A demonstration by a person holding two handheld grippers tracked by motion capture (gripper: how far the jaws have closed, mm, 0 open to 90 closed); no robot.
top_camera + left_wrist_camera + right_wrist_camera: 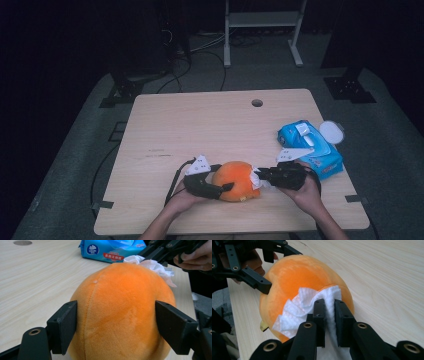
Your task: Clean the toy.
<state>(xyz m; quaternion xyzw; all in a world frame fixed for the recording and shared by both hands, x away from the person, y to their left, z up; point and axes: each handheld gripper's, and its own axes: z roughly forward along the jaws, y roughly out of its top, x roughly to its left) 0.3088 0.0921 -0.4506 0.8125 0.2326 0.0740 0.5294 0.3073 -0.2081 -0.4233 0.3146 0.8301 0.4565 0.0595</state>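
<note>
Plush orange ball (237, 180) sat near the table's (200, 125) front edge, soft and light-looking; left gripper (116, 325) squeezed its flanks, a sound hold, while right gripper (329, 315) pinched a limp white wipe (297, 312) against it.

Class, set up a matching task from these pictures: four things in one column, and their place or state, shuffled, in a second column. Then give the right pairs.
Things:
1. orange plush toy
2. white wipe
3. blue wipe pack
4. round hole

Place or state:
A. in the tabletop near the far edge
B. pinched in the right gripper, pressed on the toy
C. clasped between the left gripper jaws
D. lying near the table's right edge

Pairs: 1-C, 2-B, 3-D, 4-A
</note>
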